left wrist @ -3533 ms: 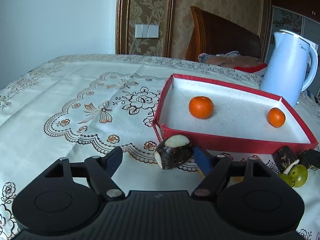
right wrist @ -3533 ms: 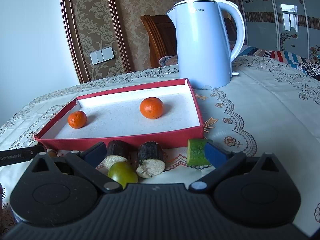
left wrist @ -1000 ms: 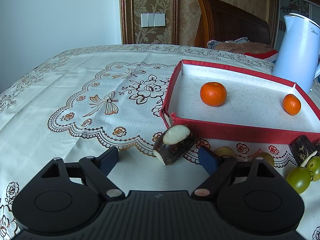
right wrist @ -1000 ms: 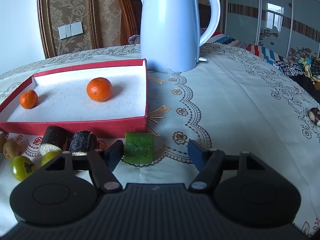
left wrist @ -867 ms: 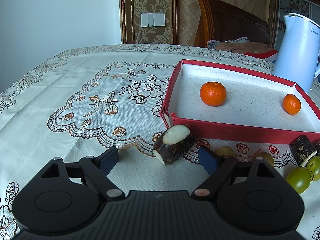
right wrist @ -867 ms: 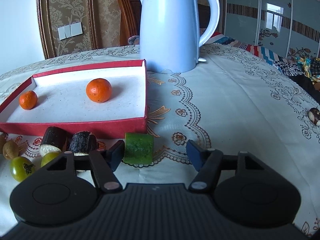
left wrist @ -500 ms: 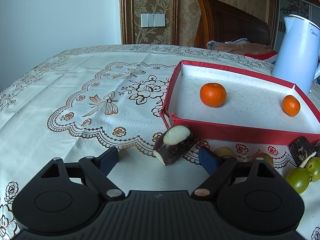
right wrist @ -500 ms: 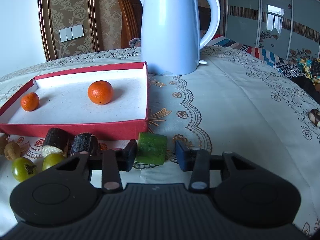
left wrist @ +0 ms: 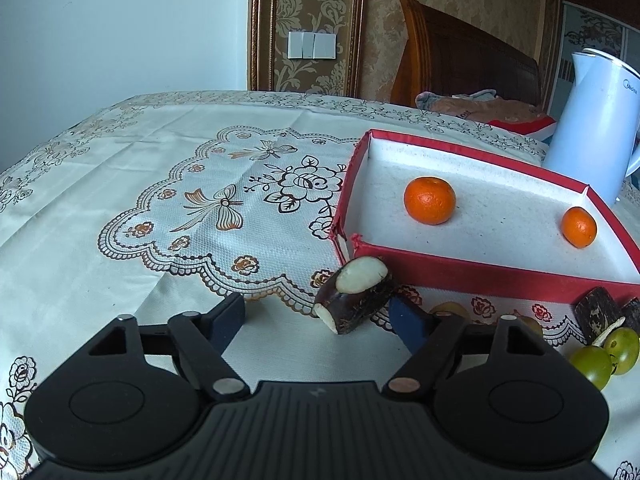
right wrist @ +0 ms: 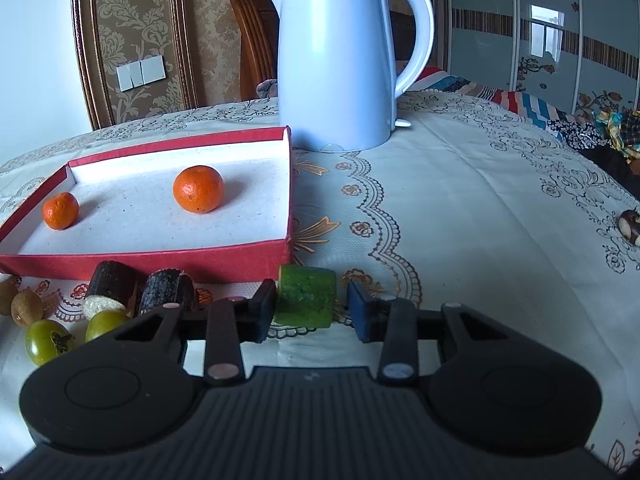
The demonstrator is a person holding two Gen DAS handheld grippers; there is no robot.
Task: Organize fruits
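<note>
**Both grippers closing on pieces in front of the red tray**

The right gripper [right wrist: 312,308] has just been closing around the green cucumber piece [right wrist: 306,298], which lies on the tablecloth [right wrist: 480,208] between its fingers. The left finger touches the piece at 9 o'clock; a thin gap shows at the right finger, so the piece is not yet clamped.

The left gripper [left wrist: 320,318] has also been closing, fingers apart. The dark cane piece [left wrist: 352,300] lies between them, hard against the right finger at 3 o'clock, well clear of the left.

At 12 o'clock from both stands the red tray [right wrist: 160,258], holding two oranges [right wrist: 198,189].
</note>
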